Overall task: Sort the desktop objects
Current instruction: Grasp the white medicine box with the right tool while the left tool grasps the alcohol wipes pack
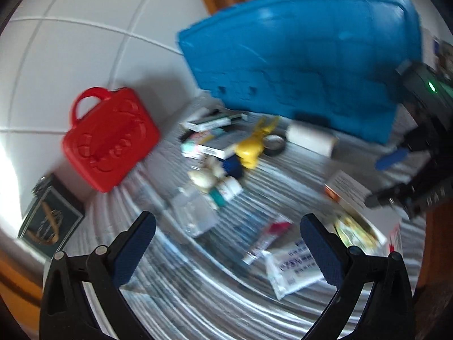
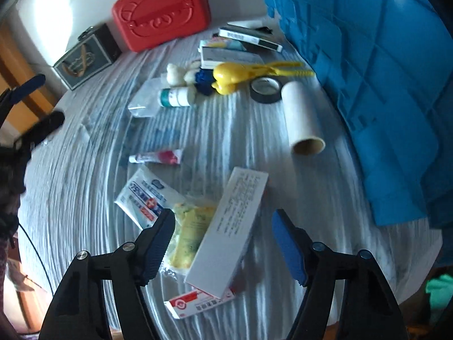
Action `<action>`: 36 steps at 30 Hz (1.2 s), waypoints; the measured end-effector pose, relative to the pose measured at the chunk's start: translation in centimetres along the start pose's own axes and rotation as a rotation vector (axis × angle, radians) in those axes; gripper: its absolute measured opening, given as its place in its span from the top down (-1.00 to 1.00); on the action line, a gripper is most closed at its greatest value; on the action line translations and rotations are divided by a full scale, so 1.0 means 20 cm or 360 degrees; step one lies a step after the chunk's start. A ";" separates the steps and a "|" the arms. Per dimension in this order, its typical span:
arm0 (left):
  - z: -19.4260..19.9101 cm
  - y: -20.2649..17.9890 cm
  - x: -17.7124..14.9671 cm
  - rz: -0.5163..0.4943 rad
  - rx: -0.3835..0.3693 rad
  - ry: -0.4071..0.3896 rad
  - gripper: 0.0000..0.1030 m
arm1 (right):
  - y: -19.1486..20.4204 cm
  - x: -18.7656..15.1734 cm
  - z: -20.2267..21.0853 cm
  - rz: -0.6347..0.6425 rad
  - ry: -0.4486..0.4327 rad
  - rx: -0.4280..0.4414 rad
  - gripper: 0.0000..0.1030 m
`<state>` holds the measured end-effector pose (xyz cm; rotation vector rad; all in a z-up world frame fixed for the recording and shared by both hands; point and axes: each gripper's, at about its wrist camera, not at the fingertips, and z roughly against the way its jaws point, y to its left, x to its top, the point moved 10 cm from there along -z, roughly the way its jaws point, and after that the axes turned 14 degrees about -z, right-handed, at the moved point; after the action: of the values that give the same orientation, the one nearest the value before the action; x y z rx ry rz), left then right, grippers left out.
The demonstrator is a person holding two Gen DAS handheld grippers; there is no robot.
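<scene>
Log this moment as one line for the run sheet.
stage: approach | left hand-held gripper: open, empty | right hand-held gripper: open over long white box | nothing sorted yet

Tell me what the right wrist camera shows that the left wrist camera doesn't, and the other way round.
Only the right wrist view shows the open end of the cardboard tube and the red-and-white box under the long white box, which lies between the open right gripper fingers, untouched.

Only the left wrist view shows the open left gripper from behind, with nothing between its fingers.

Both show the red case, blue crate, dark tin, yellow toy, tape roll and wipes pack on the striped cloth.
</scene>
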<state>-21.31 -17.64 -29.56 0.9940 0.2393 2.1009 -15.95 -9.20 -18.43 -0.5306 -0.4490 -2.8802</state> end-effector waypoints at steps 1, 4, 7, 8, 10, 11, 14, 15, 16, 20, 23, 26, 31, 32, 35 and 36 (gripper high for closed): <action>-0.03 -0.10 -0.01 -0.0097 -0.0126 -0.0012 -1.00 | -0.01 -0.02 -0.02 -0.0019 0.0013 0.0007 -0.40; -0.12 -0.31 -0.05 -0.0389 -0.0339 -0.0037 -1.00 | -0.04 -0.07 -0.04 -0.0042 0.0040 -0.0005 -0.40; -0.18 -0.41 -0.06 -0.0584 -0.0501 -0.0043 -0.86 | -0.05 -0.12 -0.05 -0.0067 0.0068 -0.0006 -0.40; -0.18 -0.44 -0.05 -0.0620 -0.0579 -0.0060 -0.85 | -0.05 -0.13 -0.05 -0.0074 0.0067 -0.0011 -0.40; -0.19 -0.50 -0.04 -0.0713 -0.0723 -0.0087 -0.85 | -0.07 -0.14 -0.04 -0.0100 0.0063 -0.0035 -0.40; -0.20 -0.53 -0.05 -0.0779 -0.0770 -0.0092 -0.84 | -0.08 -0.13 -0.04 -0.0120 0.0062 -0.0045 -0.40; -0.29 -0.61 -0.11 -0.0909 -0.0903 -0.0039 -0.62 | -0.12 -0.14 -0.05 -0.0171 0.0053 -0.0085 -0.40; -0.32 -0.63 -0.12 -0.0924 -0.0961 -0.0015 -0.52 | -0.12 -0.15 -0.06 -0.0175 0.0057 -0.0099 -0.40; -0.33 -0.65 -0.13 -0.0924 -0.1013 -0.0004 -0.45 | -0.12 -0.15 -0.08 -0.0179 0.0056 -0.0111 -0.40; -0.35 -0.69 -0.14 -0.0950 -0.1116 -0.0040 -0.23 | -0.14 -0.17 -0.12 -0.0253 0.0064 -0.0159 -0.40; -0.35 -0.65 -0.16 -0.0906 -0.1143 -0.0035 -0.14 | -0.15 -0.17 -0.16 -0.0294 0.0084 -0.0188 -0.37; -0.33 -0.62 -0.19 -0.0851 -0.1112 -0.0022 -0.13 | -0.17 -0.16 -0.20 -0.0336 0.0100 -0.0203 -0.03; -0.34 -0.60 -0.20 -0.0606 -0.0964 -0.0005 -0.12 | -0.09 -0.14 -0.27 -0.0147 0.0099 -0.0250 0.19; -0.34 -0.61 -0.20 -0.0597 -0.0920 0.0001 -0.06 | -0.09 -0.14 -0.27 -0.0115 0.0091 -0.0250 0.20; -0.31 -0.57 -0.20 -0.0543 -0.0818 0.0030 0.15 | -0.09 -0.12 -0.26 -0.0085 0.0084 -0.0241 0.21; -0.30 -0.55 -0.19 -0.0508 -0.0782 0.0036 0.15 | -0.09 -0.11 -0.23 -0.0068 0.0059 -0.0243 0.21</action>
<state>-17.88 -11.99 -40.96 0.5931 -0.1023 1.7570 -15.84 -8.78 -23.74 -0.4957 -0.2387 -2.9760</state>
